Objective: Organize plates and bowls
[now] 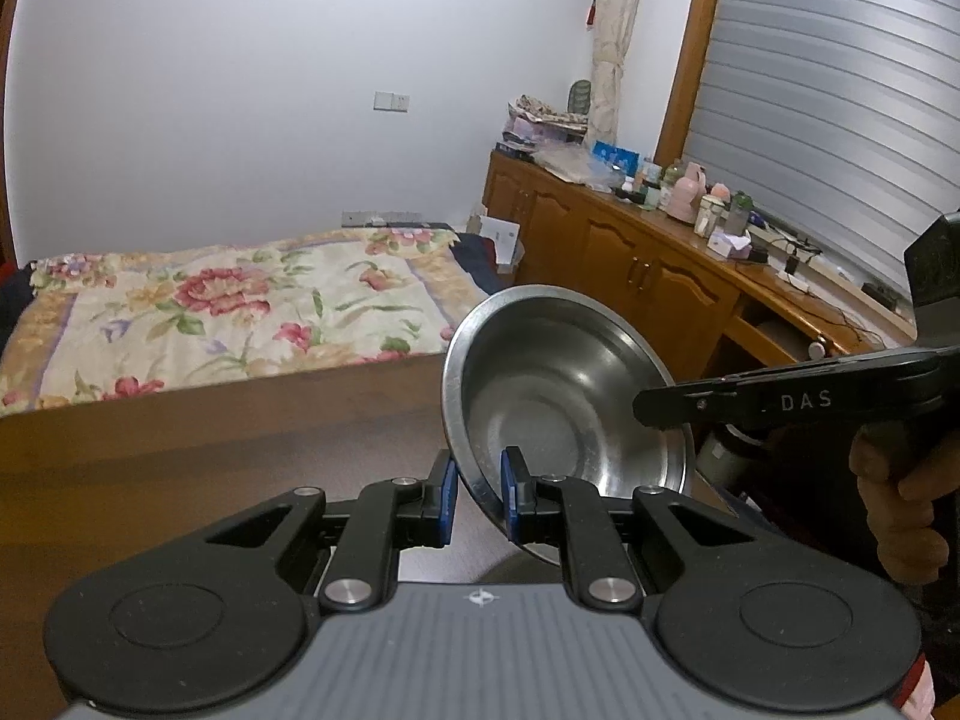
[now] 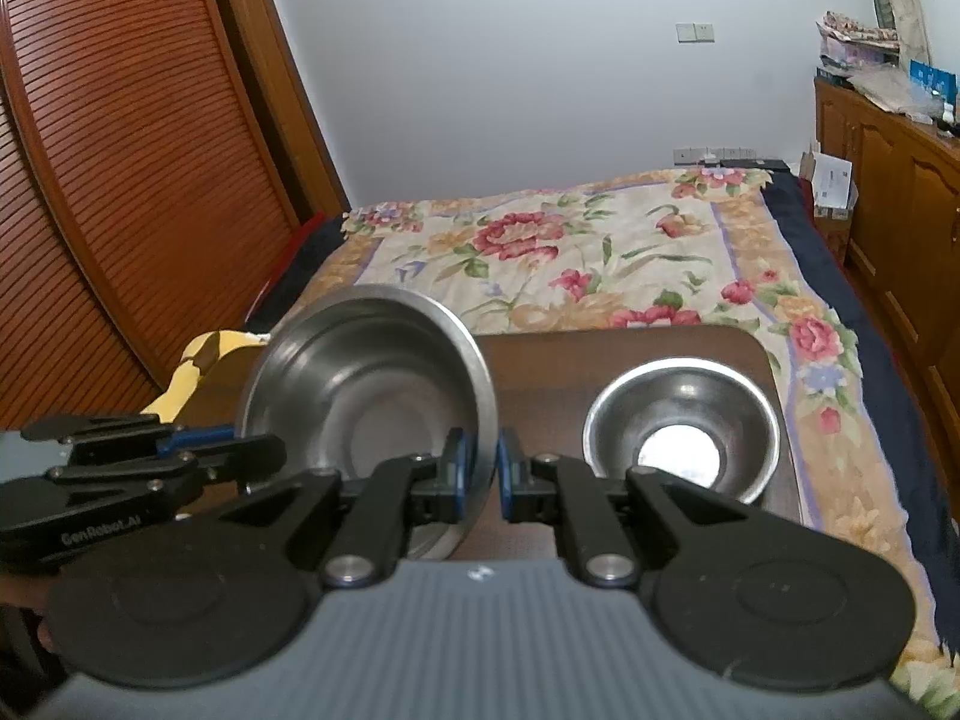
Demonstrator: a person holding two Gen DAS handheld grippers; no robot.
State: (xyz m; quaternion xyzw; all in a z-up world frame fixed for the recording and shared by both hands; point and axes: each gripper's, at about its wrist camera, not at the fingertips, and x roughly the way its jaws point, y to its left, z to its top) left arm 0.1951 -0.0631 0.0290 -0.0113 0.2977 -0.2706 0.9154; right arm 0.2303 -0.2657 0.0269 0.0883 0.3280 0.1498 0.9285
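Observation:
A large steel bowl (image 1: 558,396) is held tilted above the brown table (image 1: 180,480), gripped on opposite sides of its rim. My left gripper (image 1: 478,495) is shut on its near rim. My right gripper (image 2: 478,474) is shut on the bowl's right rim (image 2: 486,396); it shows from the side in the left wrist view (image 1: 654,408). The left gripper shows at the bowl's left side in the right wrist view (image 2: 234,438). A smaller steel bowl (image 2: 681,432) stands upright on the table (image 2: 540,360) to the right.
A bed with a floral cover (image 2: 600,252) lies beyond the table. A yellow cloth (image 2: 198,360) lies at the table's left. A wooden cabinet with bottles and clutter (image 1: 690,228) runs along the right wall. A slatted wooden door (image 2: 120,180) is at the left.

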